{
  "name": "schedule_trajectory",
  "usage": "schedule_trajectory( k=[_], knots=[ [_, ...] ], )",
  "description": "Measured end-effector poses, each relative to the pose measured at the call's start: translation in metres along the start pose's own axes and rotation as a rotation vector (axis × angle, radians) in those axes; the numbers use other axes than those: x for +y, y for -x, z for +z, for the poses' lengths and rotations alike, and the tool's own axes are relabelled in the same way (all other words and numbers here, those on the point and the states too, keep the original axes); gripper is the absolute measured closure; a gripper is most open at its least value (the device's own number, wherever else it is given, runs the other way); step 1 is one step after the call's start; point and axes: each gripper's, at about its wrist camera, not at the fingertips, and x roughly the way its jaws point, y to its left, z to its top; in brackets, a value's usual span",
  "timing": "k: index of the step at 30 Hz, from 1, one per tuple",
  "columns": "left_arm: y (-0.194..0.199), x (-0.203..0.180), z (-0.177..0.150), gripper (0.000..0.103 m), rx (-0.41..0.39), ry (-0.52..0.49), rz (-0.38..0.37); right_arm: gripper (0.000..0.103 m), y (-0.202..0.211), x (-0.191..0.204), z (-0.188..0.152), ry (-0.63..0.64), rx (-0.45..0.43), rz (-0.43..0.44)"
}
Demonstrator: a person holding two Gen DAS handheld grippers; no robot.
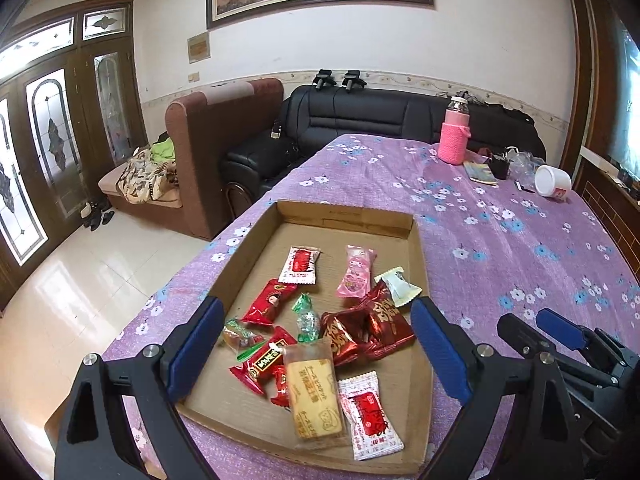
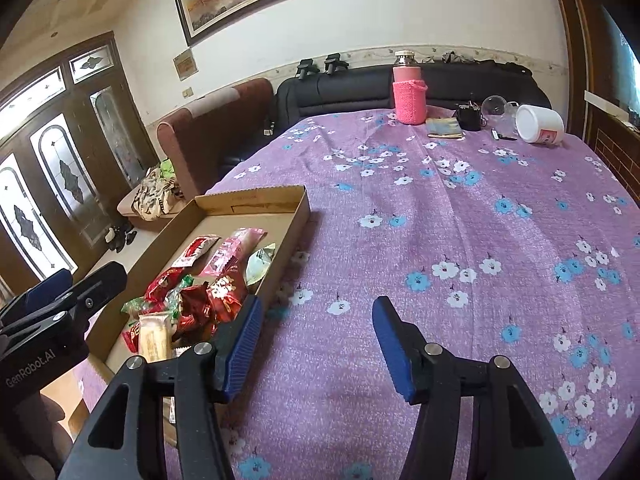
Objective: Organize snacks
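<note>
A shallow cardboard tray [image 1: 352, 216] lies on the purple flowered tablecloth and holds several wrapped snacks: red packets [image 1: 372, 324], a pink packet [image 1: 356, 276], a biscuit pack [image 1: 316, 392] and a white-red sachet [image 1: 370, 416]. My left gripper [image 1: 316, 344] is open and empty, held above the tray's near end. The right gripper [image 1: 560, 332] shows beside the tray on the right. In the right wrist view my right gripper [image 2: 316, 340] is open and empty over the bare cloth, right of the tray [image 2: 296, 216], with the snacks [image 2: 208, 292] at its left.
A pink-sleeved bottle [image 2: 408, 92], a small booklet [image 2: 444, 128], a black item [image 2: 470, 116], a clear glass [image 2: 496, 108] and a tipped white tub [image 2: 540, 120] stand at the table's far end. A black sofa [image 1: 360, 120] and brown armchair [image 1: 200, 140] lie beyond the table.
</note>
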Motion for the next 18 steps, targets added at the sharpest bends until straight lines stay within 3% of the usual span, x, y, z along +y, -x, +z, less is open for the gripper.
schedule_trajectory(
  k=[8, 11, 13, 18],
  knots=[
    [0.007, 0.002, -0.002, 0.009, -0.029, 0.019, 0.004, 0.041, 0.002, 0.004, -0.008, 0.020, 0.008, -0.001],
    [0.027, 0.006, -0.002, 0.008, -0.130, 0.041, 0.050, 0.041, 0.004, 0.012, -0.010, 0.044, 0.005, 0.008],
    [0.040, 0.008, 0.000, 0.000, -0.185, 0.059, 0.078, 0.041, 0.004, 0.018, -0.012, 0.069, 0.000, 0.019],
    [0.044, 0.008, -0.004, 0.000, -0.179, 0.056, 0.142, 0.040, 0.005, 0.034, -0.017, 0.129, -0.004, 0.037]
  ],
)
